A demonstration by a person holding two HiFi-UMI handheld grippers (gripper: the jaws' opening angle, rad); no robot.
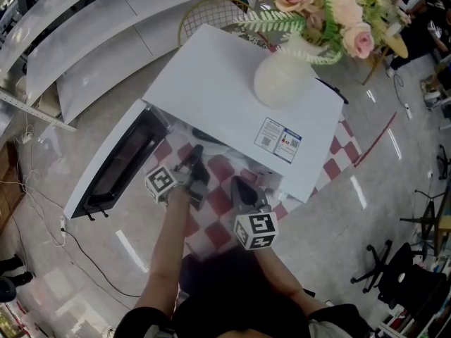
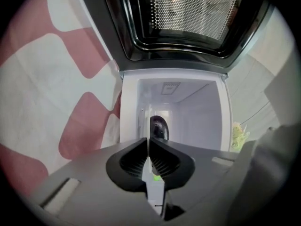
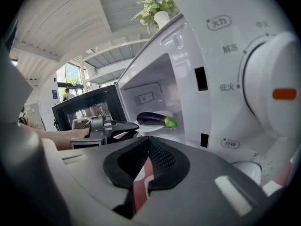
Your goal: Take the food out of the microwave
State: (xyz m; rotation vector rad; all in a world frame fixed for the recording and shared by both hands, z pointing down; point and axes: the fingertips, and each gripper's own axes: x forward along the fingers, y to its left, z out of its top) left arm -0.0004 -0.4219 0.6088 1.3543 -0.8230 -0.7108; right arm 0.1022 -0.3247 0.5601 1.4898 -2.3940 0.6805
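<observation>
The left gripper (image 2: 148, 142), pressed together and empty, is aimed at the eggplant (image 3: 151, 119) inside the open microwave (image 1: 211, 76) for reaching, while the right gripper (image 3: 149, 142), likewise closed, is held clear.

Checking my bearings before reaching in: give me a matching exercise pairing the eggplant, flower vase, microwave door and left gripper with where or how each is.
1 eggplant
2 flower vase
3 microwave door
4 left gripper

A swung open
B fingers together, facing the opening of the microwave
C on top of the microwave
D on a plate inside the microwave

Pairs: 1-D, 2-C, 3-A, 4-B
</observation>
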